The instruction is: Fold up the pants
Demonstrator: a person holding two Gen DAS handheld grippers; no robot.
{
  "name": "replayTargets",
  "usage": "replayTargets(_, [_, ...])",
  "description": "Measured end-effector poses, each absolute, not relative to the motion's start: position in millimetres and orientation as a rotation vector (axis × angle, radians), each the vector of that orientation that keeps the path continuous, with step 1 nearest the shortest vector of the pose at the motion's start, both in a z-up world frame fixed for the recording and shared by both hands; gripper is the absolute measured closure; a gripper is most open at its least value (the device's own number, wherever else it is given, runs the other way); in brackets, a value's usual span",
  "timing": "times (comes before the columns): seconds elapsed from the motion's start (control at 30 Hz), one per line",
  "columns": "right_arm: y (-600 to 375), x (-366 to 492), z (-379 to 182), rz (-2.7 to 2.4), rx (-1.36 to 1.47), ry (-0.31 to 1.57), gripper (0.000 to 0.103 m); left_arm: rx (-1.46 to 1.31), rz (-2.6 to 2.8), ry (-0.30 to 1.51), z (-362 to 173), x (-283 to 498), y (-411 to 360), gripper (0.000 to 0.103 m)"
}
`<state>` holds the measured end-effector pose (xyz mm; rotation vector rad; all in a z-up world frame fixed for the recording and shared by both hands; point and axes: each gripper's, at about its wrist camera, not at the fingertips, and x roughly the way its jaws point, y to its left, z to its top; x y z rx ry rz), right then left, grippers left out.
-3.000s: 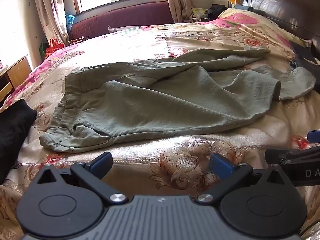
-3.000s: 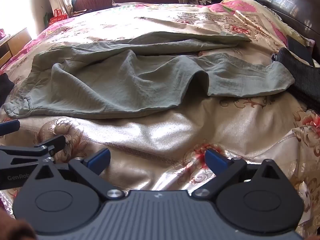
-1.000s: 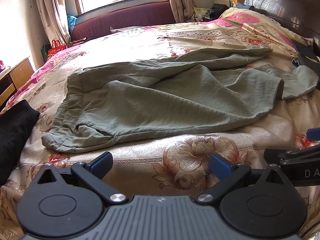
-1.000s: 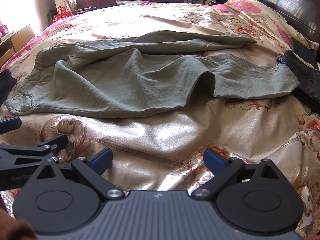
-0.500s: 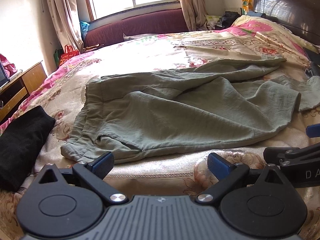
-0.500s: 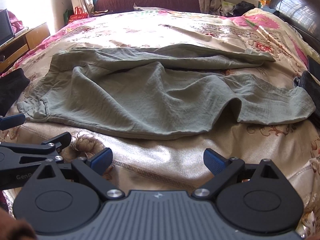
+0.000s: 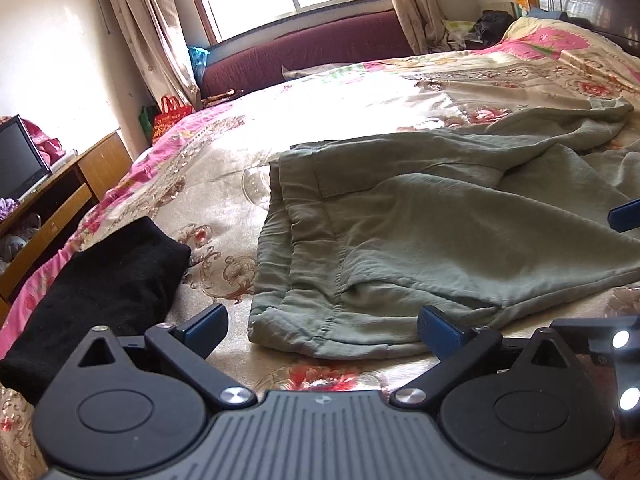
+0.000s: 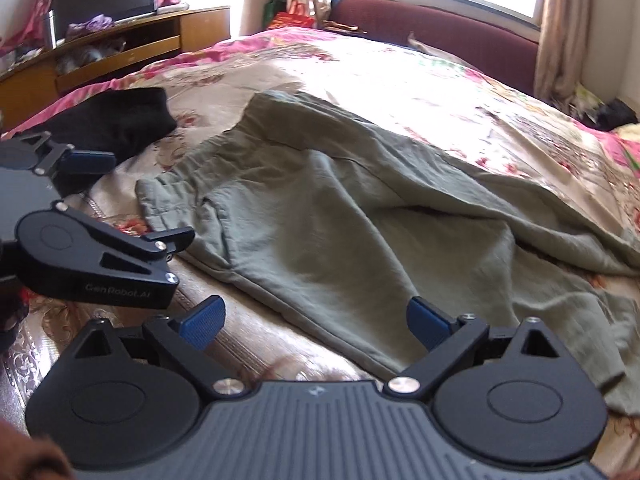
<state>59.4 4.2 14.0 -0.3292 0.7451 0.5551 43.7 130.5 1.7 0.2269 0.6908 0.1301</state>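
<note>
At the waistband end of the pants (image 7: 400, 240), you've swung both grippers, left (image 7: 322, 326) and right (image 8: 316, 322), in closer, jaws wide open and empty—fold not yet begun.

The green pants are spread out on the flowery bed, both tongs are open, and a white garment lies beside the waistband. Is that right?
Not quite: the garment beside the waistband is black, not white, as the left wrist view shows. The rest holds: the green pants lie spread on the flowery bed, and the left tongs and right tongs are open.
</note>
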Motion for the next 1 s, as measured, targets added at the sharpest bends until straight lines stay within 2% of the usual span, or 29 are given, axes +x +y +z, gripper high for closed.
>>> replayTargets(0.13, [22.0,71.7,6.4,0.611,-0.395,0.761,0.008,0.239,0.063,0.737,-7.9,59.5,148.0,0.0])
replayTargets(0.27, [24.0,85.2,4.6,0.648,-0.365,0.811,0.02,0.253,-0.015,0.759,-11.7,65.9,157.7,0.001])
replayTargets(0.37, [25.4,96.9,1.7,0.675,-0.306,0.876,0.028,0.224,-0.08,0.801,-11.6,69.8,163.6,0.011])
replayTargets(0.47, [27.1,96.4,1.0,0.693,-0.322,0.88,0.029,0.203,-0.132,0.838,-10.5,72.7,170.1,0.015])
replayTargets(0.6, [35.6,87.8,0.9,0.738,-0.417,0.821,0.029,0.225,-0.169,0.861,-7.7,74.1,175.1,0.031])
replayTargets(0.7, [49.5,93.2,-5.1,0.751,-0.449,0.825,0.031,0.251,-0.184,0.879,-12.6,80.7,171.5,0.035])
replayTargets(0.77, [54.9,97.9,-5.8,0.778,-0.436,0.851,0.046,0.258,-0.193,0.886,-12.2,80.7,172.0,0.041])
replayTargets(0.8, [56.2,98.7,-4.6,0.791,-0.423,0.862,0.049,0.262,-0.193,0.888,-10.9,78.8,174.7,0.046])
replayTargets(0.9, [57.3,96.1,-3.5,0.803,-0.423,0.857,0.06,0.238,-0.202,0.887,-5.9,71.3,185.1,0.053])
replayTargets(1.0, [60.5,92.0,0.5,0.795,-0.398,0.86,0.078,0.203,-0.195,0.875,-2.5,65.9,190.9,0.06])
